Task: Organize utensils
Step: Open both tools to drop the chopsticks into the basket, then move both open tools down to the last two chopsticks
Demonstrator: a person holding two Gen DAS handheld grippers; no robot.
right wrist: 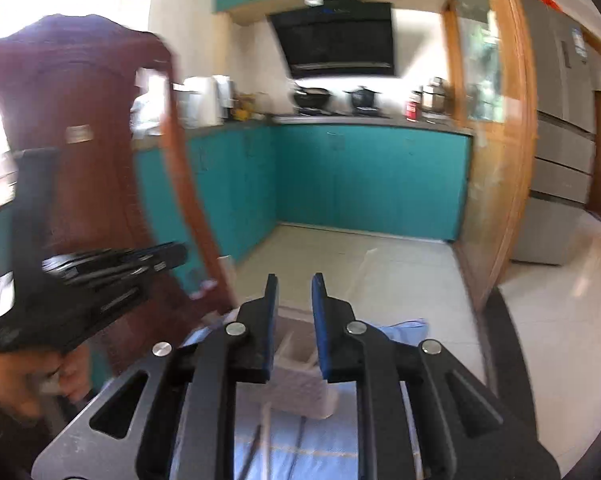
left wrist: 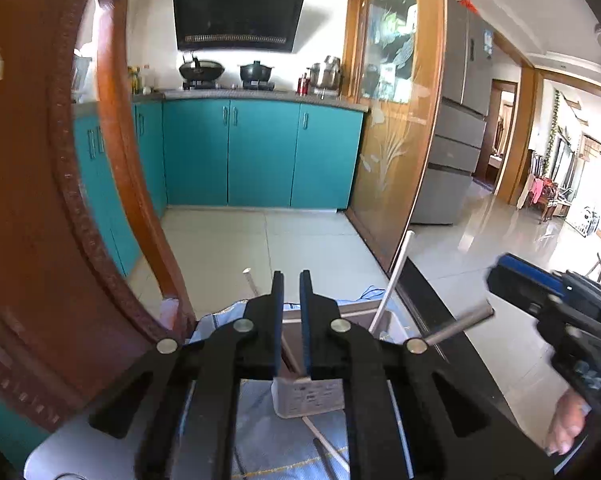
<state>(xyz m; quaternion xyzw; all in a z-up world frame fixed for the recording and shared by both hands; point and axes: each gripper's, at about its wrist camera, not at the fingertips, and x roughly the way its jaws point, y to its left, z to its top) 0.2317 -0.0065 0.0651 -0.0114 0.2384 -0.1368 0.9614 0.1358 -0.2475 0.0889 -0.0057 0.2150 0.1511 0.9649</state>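
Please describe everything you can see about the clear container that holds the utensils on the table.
The container is a small box of clear or frosted plastic, open at the top, standing upright on a light blue checked cloth. A printed label shows on its near wall. Several long silver utensil handles lean out of it at different angles. The left gripper hovers above it, open, touching nothing. In the right wrist view the box looks blurred.
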